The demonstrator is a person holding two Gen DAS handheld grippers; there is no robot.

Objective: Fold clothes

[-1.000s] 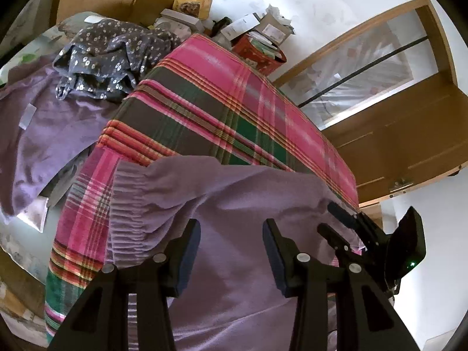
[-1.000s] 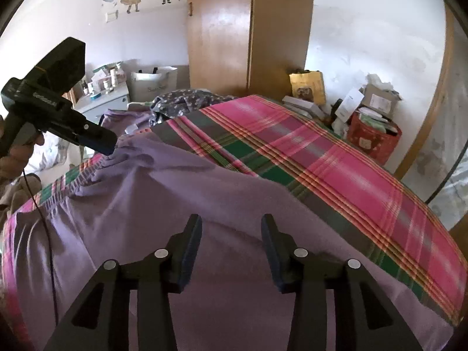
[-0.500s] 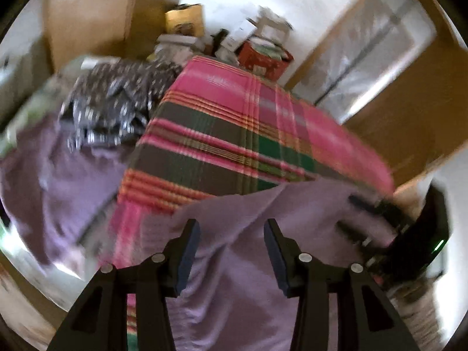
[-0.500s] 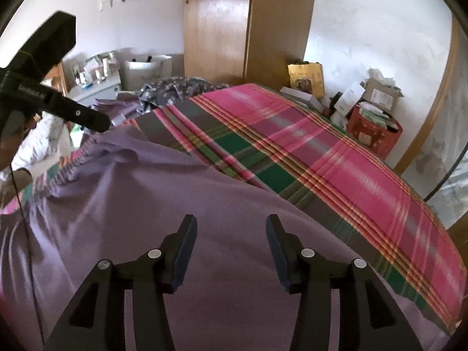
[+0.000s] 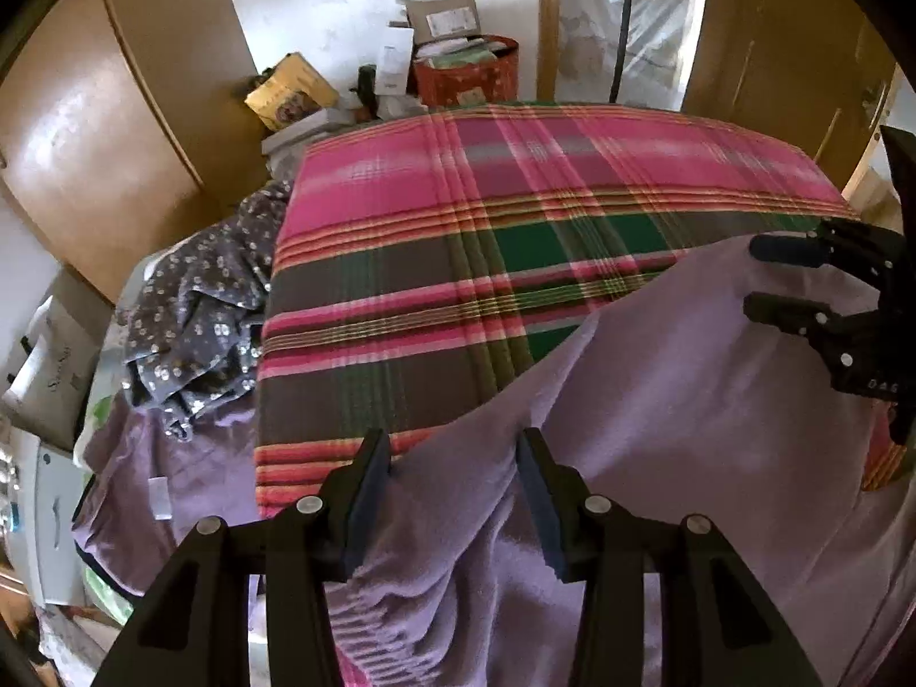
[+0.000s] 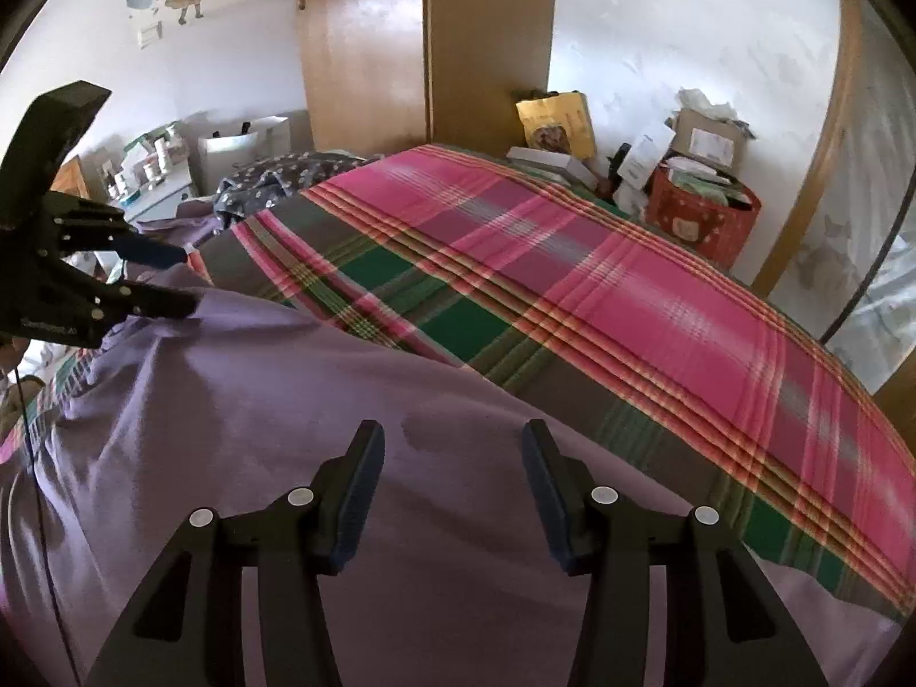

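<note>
Left gripper (image 5: 452, 492): jaws stood wide apart, nothing pinched. Purple garment (image 5: 687, 401) bunched up between and under the fingers (image 5: 366, 486), with its gathered ribbed edge (image 5: 378, 630) right below them at the near-left corner. Whether cloth touched the pads, couldn't tell.

Right gripper (image 6: 446, 492): jaws also spread, released, over flat purple cloth. In the left view its fingertips (image 5: 784, 275) sat at the garment's far-right edge, one tip above the cloth line and one on or just over it. Contact unclear.

Key relation: the garment ran left to right across the near side of the bed, long axis roughly parallel to the near edge. The left gripper was at its left end and the right gripper at its right end, so each had its own corner directly beneath the fingers. The free far edge ran diagonally from near the left fingers up to the right fingertips. My read: the fold should go along that long axis, and each gripper needed only to drop and close where it was. Neither was better placed than the other.

Beyond that, the plaid blanket (image 5: 515, 229) lay bare on the far side. Off the bed's left edge were the dotted grey garment (image 5: 194, 309) and another purple piece (image 5: 172, 486), well apart from both grippers. A red basket (image 6: 704, 217) and boxes (image 6: 710, 137) stood at the far wall.
</note>
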